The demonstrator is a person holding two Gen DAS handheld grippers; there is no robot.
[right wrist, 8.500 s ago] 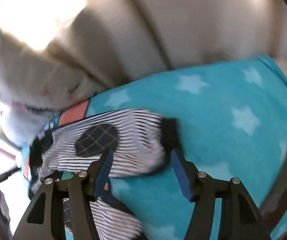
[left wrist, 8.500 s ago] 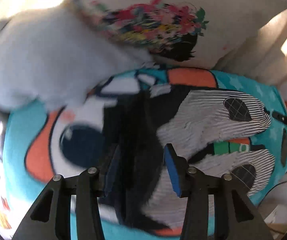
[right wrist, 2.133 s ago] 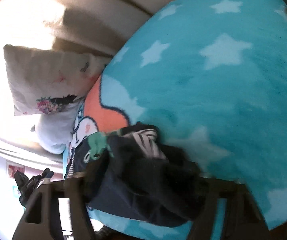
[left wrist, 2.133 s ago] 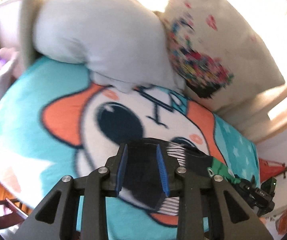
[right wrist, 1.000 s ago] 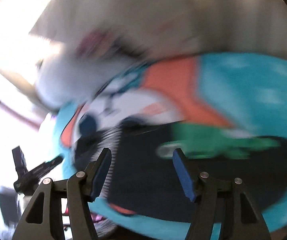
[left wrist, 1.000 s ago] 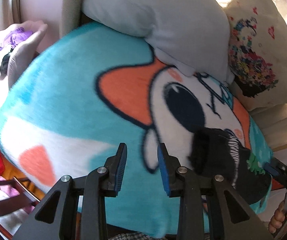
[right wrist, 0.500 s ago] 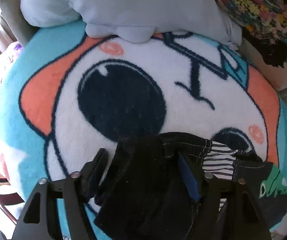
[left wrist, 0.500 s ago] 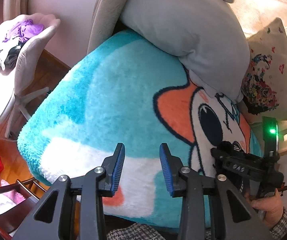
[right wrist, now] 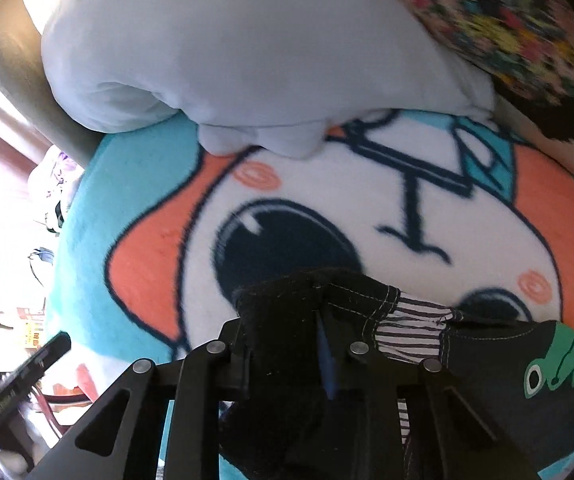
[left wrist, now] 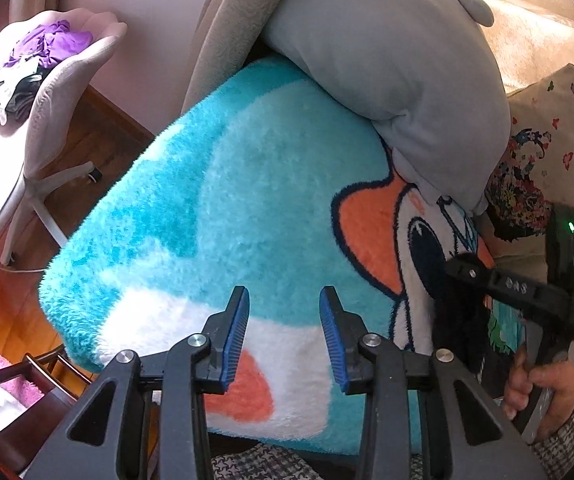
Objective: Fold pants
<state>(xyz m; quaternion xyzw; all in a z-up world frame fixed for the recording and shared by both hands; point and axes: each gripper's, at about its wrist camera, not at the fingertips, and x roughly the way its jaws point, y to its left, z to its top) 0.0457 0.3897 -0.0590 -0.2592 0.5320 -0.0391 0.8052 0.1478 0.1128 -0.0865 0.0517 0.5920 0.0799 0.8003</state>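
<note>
R tool (right wrist: 285, 354) now closing on pants (right wrist: 307, 308)

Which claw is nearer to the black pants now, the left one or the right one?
Right. The right claw is closing on the pants, with the cloth between its jaws. The left claw hangs over the bare blanket, off to the side.

No readable text, labels, brands or numbers.
</note>
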